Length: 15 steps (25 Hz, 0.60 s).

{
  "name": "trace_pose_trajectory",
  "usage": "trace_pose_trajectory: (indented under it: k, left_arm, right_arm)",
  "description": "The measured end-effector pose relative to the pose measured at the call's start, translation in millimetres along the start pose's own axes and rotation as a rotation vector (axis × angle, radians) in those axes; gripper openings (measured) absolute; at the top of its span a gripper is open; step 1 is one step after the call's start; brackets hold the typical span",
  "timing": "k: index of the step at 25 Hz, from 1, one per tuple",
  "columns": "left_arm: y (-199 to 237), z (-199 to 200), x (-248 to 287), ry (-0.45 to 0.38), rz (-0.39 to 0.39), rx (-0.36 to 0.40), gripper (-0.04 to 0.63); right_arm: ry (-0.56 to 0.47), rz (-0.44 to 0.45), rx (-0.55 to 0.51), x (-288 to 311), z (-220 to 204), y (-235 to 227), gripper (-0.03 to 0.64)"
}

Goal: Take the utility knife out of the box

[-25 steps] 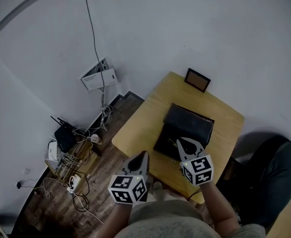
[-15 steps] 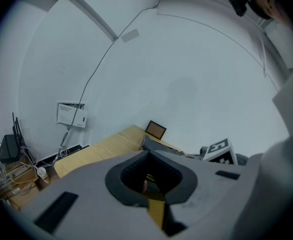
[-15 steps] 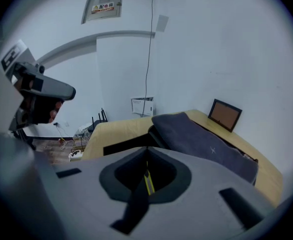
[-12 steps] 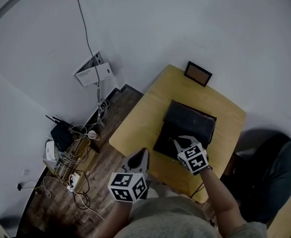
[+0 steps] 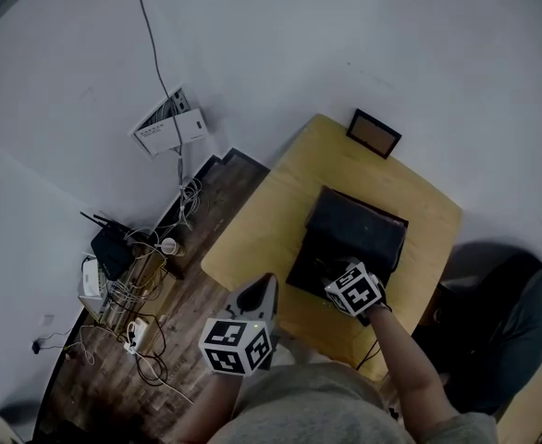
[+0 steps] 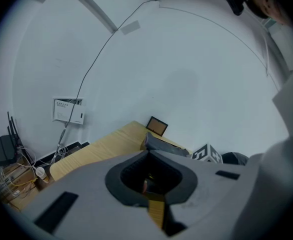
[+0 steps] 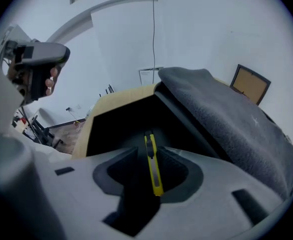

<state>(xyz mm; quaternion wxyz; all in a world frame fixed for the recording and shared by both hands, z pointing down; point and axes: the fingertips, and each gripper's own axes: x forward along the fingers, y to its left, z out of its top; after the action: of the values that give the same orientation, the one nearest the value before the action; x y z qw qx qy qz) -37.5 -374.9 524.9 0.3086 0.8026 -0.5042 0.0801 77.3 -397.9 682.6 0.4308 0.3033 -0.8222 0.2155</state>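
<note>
**Right gripper astride the knife, not yet closed on it**

The wooden surface (image 5: 252, 239) is pale, smooth and rectangular; the box lies on it unheld, so a hard pull could, I judge, drag the whole box across that smooth top. The box (image 5: 319, 257) is black, shallow and square-cornered, and it stands open; its inside is too dark to show the floor plainly, so if you misjudge the depth your tips may strike the bottom. Its lid (image 7: 226, 119) is thrown back and looks like soft grey felt, dull and a little slumped; it rises just beside your right gripper and could snag it as you lift. Your left gripper (image 6: 147, 153) is held off the near edge of the surface, its tips met on nothing; it steadies nothing, so the box is free to shift. Your right gripper (image 7: 149, 150) is down over the box with its jaws parted, wider than the knife, which lies in line between them. The utility knife (image 7: 153, 166) rests inside the box; it is slim and straight, hard yellow plastic with a grey metal strip along it; so narrow and slick a body may, I judge, twist or slip out if you close off-centre or near one end.
</note>
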Motion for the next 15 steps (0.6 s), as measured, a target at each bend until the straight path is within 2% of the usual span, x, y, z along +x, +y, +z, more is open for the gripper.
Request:
trace_pose_trajectory:
  k: [5,15]
  left_arm:
    - [4,1,6,0.009,-0.004,-0.003,0.005]
    - [-2,3,12,0.010,-0.019,0.002,0.005]
  right_arm:
    - [0.038,-0.013,0.021,5,-4,-2,0.091]
    - [0.090,-0.097,-0.033,5,-4,-5,0.044]
